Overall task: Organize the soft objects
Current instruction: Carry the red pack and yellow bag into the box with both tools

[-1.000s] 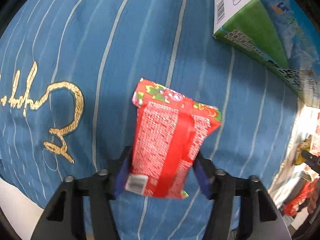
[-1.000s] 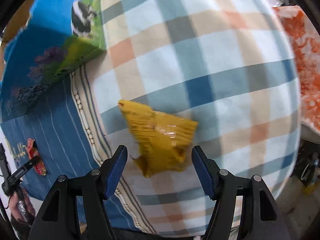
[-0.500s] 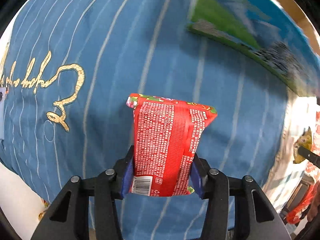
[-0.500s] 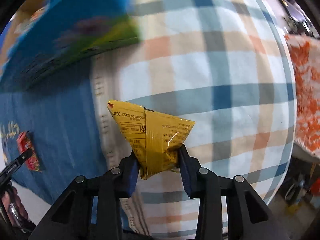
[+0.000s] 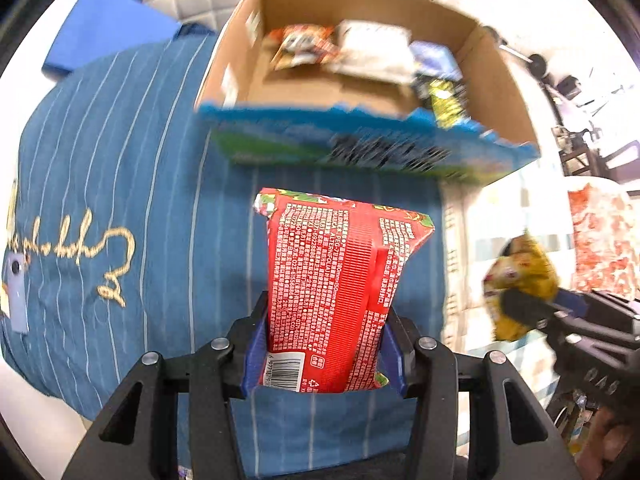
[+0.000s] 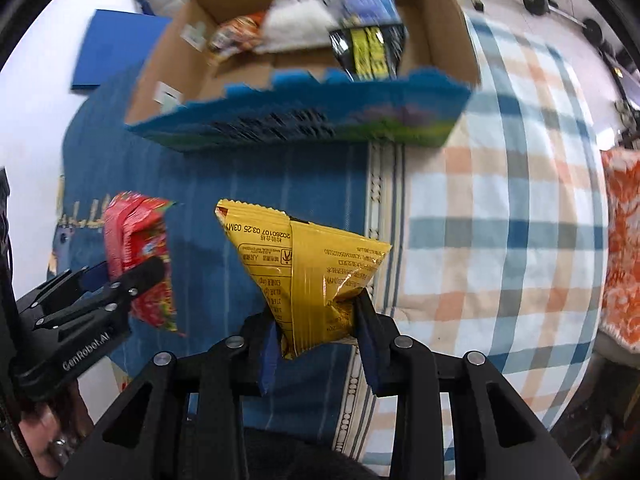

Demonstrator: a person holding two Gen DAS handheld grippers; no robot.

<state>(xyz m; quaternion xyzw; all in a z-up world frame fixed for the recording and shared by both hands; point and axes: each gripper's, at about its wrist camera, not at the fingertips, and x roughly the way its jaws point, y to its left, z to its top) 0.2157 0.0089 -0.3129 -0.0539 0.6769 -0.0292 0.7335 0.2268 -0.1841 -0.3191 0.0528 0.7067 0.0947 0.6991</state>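
The printed front wall of the cardboard box point(image 5: 360, 148) is smeared by motion, so its lettering cannot be read. The packets inside the box point(image 6: 320, 28) are blurred too, and their labels are illegible. The red packet point(image 5: 336, 292) hides its lower end between the pads of the left hand-held gripper point(image 5: 324, 354). The orange patterned cloth point(image 6: 620, 240) is cut off at the right edge.
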